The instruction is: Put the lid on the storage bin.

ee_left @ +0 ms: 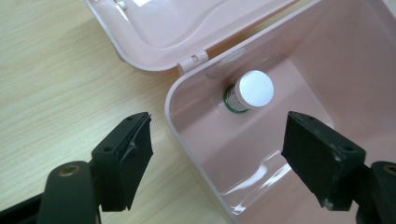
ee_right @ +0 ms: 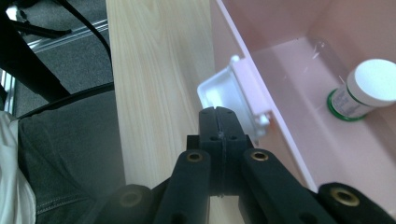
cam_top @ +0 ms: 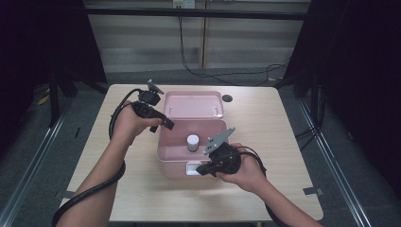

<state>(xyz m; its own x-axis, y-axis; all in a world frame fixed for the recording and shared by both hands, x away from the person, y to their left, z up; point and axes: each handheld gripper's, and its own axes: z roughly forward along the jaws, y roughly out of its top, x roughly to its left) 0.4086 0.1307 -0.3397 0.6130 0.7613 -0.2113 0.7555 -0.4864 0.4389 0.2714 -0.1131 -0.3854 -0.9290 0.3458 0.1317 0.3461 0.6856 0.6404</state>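
Note:
A pink plastic box (cam_top: 161,142) stands open in the middle of the table, its lid (cam_top: 194,104) laid back on the far side. A small bottle (cam_top: 192,142) with a white cap stands upright inside. My left gripper (cam_top: 161,124) is at the box's left rear corner. In the left gripper view it (ee_left: 219,126) is open, one jaw over the table and the other over the box (ee_left: 327,56), with the bottle (ee_left: 252,91) beyond. My right gripper (cam_top: 199,170) is at the box's front wall, shut and empty, its tips (ee_right: 218,112) just short of the white latch (ee_right: 231,91). The bottle (ee_right: 364,88) shows further on.
The wooden table (cam_top: 265,123) has a small dark disc (cam_top: 227,98) behind the lid's right corner. Its front edge runs close to the person's forearms. Cables (cam_top: 222,75) trail on the floor behind, and a dark trouser leg (ee_right: 70,154) lies beside the table edge.

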